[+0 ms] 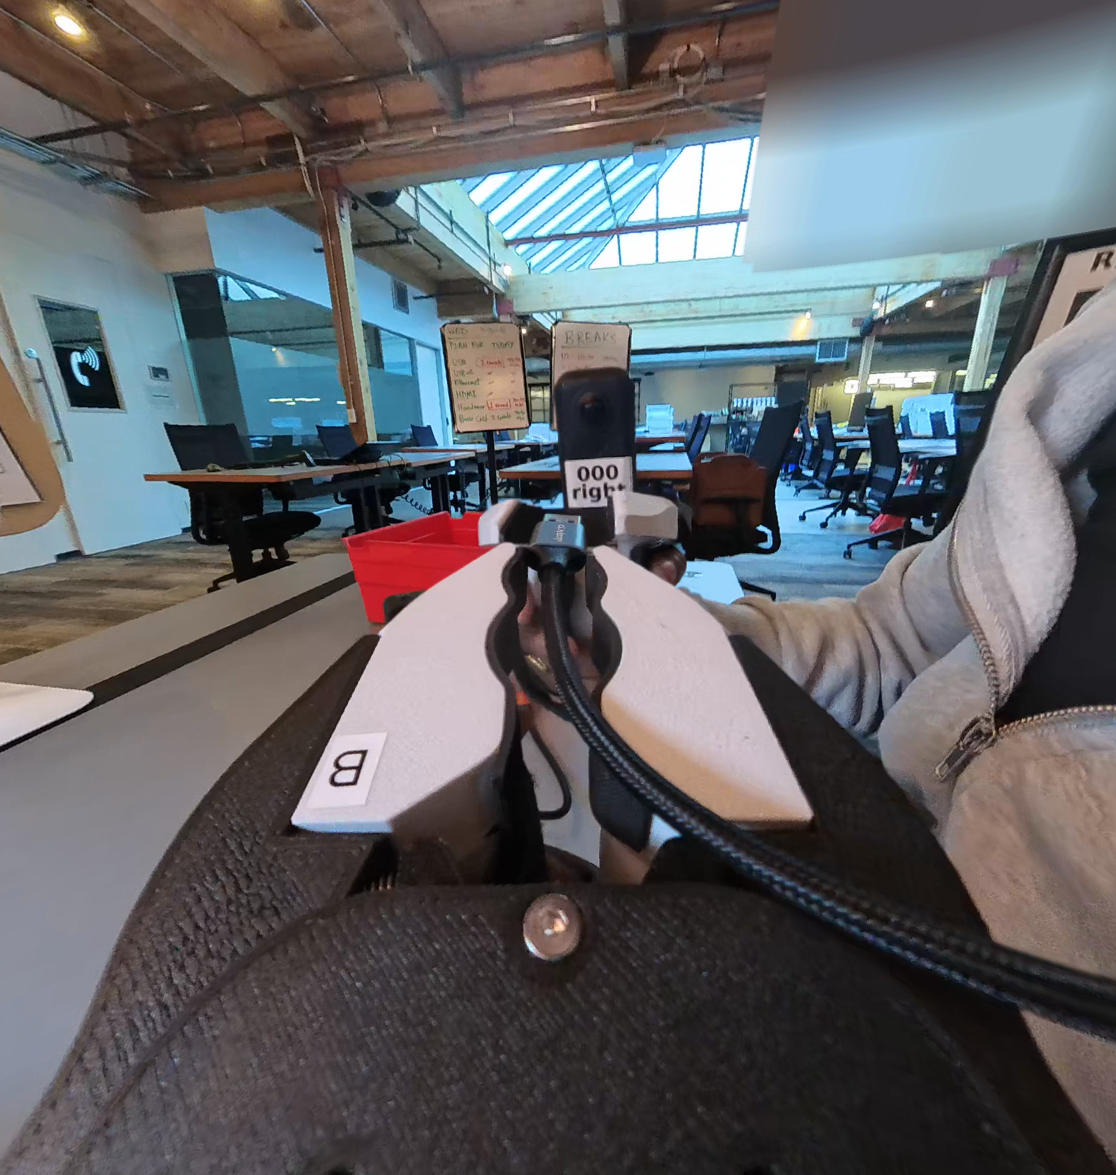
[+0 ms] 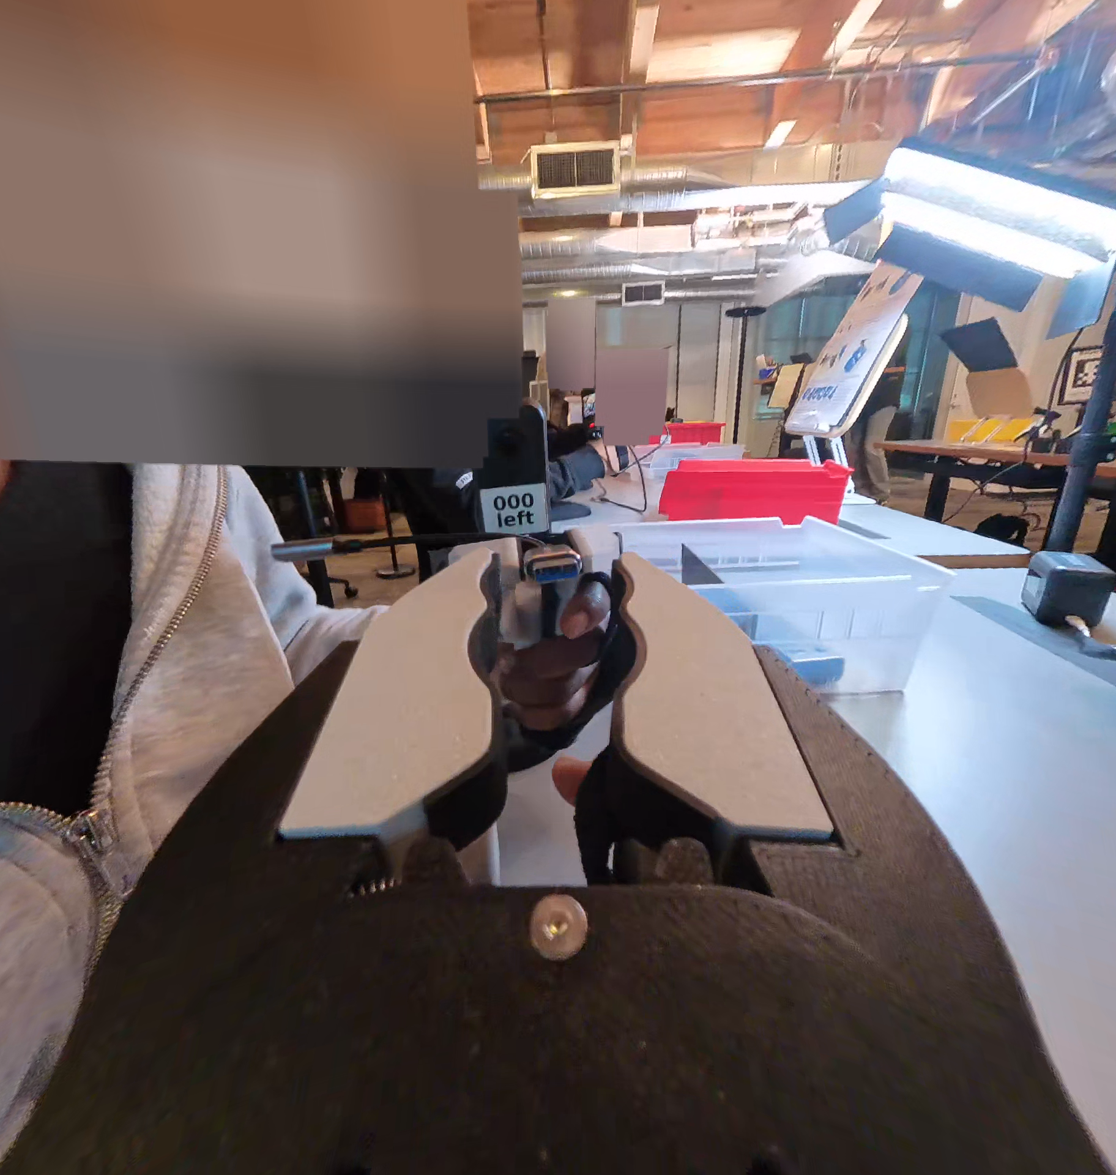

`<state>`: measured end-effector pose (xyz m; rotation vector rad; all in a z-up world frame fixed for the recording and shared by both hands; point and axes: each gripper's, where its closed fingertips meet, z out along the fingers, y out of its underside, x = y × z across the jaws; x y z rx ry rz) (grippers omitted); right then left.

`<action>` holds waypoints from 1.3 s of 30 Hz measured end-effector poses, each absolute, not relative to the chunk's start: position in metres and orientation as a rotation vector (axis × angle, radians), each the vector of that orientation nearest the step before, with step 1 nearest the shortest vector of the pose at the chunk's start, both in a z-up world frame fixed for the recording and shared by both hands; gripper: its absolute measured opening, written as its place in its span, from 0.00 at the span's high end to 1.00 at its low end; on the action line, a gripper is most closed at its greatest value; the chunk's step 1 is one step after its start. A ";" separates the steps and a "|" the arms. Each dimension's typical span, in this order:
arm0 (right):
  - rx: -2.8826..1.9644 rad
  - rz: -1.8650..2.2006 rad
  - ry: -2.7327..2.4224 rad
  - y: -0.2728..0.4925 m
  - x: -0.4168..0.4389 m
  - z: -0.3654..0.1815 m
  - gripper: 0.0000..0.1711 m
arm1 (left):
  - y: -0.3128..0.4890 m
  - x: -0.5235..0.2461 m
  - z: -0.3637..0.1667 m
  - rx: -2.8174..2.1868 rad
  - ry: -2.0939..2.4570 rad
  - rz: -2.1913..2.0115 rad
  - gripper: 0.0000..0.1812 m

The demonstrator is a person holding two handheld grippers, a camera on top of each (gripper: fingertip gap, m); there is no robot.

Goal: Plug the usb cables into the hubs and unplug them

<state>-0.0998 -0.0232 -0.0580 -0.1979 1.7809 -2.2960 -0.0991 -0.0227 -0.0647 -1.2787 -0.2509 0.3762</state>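
Note:
My left gripper (image 1: pixel 558 559) is shut on a grey USB plug (image 1: pixel 558 534) with a black braided cable (image 1: pixel 733 852) that trails back to the lower right. It holds the plug up in the air, pointing at the right gripper. In the right wrist view the same plug (image 2: pixel 549 566) faces me with its blue tongue showing. My right gripper (image 2: pixel 557 563) is open and empty, one fingertip on each side of the plug; I cannot tell if they touch it. The cable's other metal end (image 2: pixel 301 550) sticks out to the left. No hub shows in either view.
A red bin (image 1: pixel 409 559) stands on the grey table (image 1: pixel 98 826) behind the grippers. A clear plastic bin (image 2: pixel 860 597) with dividers and another red bin (image 2: pixel 752 489) stand to the right. A dark grey device (image 2: pixel 1064 594) lies at the far right. The person's grey sleeve (image 1: pixel 860 636) is close by. Less than 4 cm separates the two grippers' tips.

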 end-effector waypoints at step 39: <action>0.534 -2.716 2.063 0.065 -0.206 -0.021 0.65 | -0.033 -0.121 -0.081 -1.321 -0.411 0.399 0.90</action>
